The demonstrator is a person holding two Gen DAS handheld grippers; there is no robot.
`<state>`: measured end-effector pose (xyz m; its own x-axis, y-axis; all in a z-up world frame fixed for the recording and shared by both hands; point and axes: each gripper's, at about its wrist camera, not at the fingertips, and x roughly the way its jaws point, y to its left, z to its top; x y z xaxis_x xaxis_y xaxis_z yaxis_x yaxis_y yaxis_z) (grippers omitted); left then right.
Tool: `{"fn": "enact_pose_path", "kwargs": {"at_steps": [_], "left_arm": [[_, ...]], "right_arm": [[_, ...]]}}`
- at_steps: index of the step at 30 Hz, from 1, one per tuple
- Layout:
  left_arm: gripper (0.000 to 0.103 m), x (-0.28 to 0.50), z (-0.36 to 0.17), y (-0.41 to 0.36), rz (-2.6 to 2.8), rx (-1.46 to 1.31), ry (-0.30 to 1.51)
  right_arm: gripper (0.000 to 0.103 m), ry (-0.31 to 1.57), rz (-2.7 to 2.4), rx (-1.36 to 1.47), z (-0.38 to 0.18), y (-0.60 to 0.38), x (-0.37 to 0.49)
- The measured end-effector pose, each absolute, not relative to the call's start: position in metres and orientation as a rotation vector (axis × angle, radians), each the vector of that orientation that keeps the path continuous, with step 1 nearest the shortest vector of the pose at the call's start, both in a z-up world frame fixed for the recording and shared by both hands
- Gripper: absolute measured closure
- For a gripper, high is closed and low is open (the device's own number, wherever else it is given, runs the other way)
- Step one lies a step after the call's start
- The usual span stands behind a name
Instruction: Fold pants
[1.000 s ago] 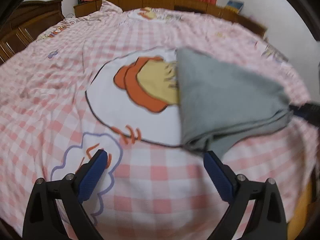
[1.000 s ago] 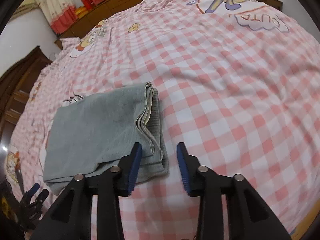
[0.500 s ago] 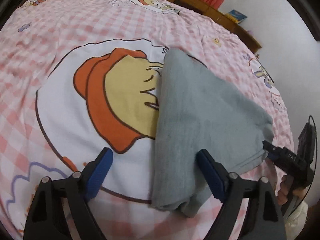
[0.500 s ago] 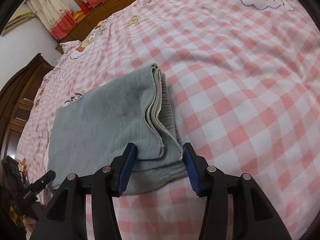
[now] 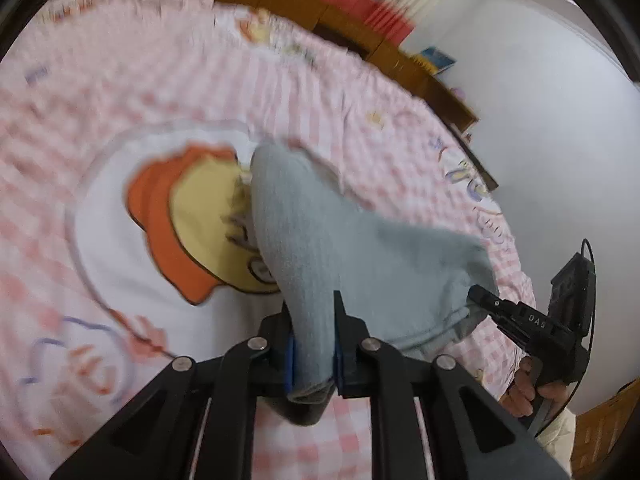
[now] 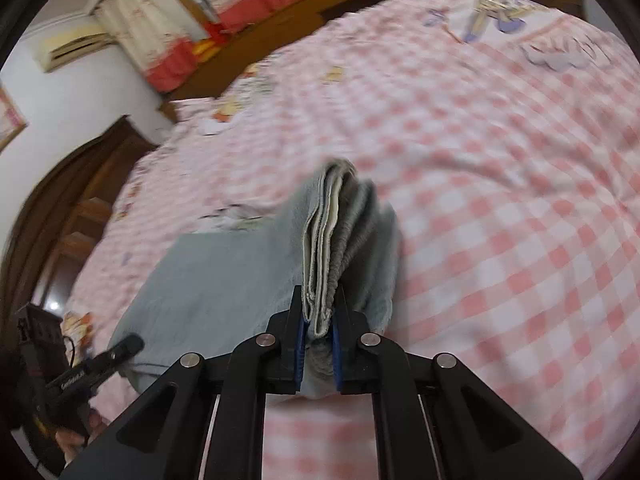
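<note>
Left gripper (image 5: 313, 354) has just closed its jaws and now pinches the near left corner of the folded grey pants (image 5: 360, 264), cloth bunched btwn the blue pads. Pants lie mid-bed on the pink checked sheet (image 6: 500, 200), near edge raised. Right gripper (image 6: 319, 346), jaws also just closed, clamps the stacked layers at the near right corner.

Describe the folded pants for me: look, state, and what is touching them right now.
The grey pants are folded into a thick stack of soft knit-looking fabric; pale inner layers and a gathered band show along the edge by the right gripper. Both grippers have just been closing and pinch near corners: the left gripper on the plain fold, the right on the layered edge. Those corners look raised; the rest drapes onto the pink checked bedsheet.
</note>
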<state>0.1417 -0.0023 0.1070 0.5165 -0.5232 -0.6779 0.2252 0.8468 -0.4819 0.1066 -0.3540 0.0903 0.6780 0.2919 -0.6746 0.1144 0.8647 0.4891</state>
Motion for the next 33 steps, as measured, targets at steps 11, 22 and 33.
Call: {"fn": "enact_pose_path", "kwargs": {"at_steps": [11,22,33], "left_arm": [[0.083,0.023,0.099,0.07,-0.308,-0.175,0.872],[0.051,0.003,0.052,0.092,-0.213,-0.168,0.97],[0.039,0.023,0.086,0.057,-0.26,-0.095,0.806]], "right_arm": [[0.091,0.862,0.258,0.359,0.079,-0.27,0.042],[0.06,0.956,0.055,0.357,0.039,-0.285,0.017],[0.06,0.779,0.145,0.287,0.081,-0.251,0.011]]}}
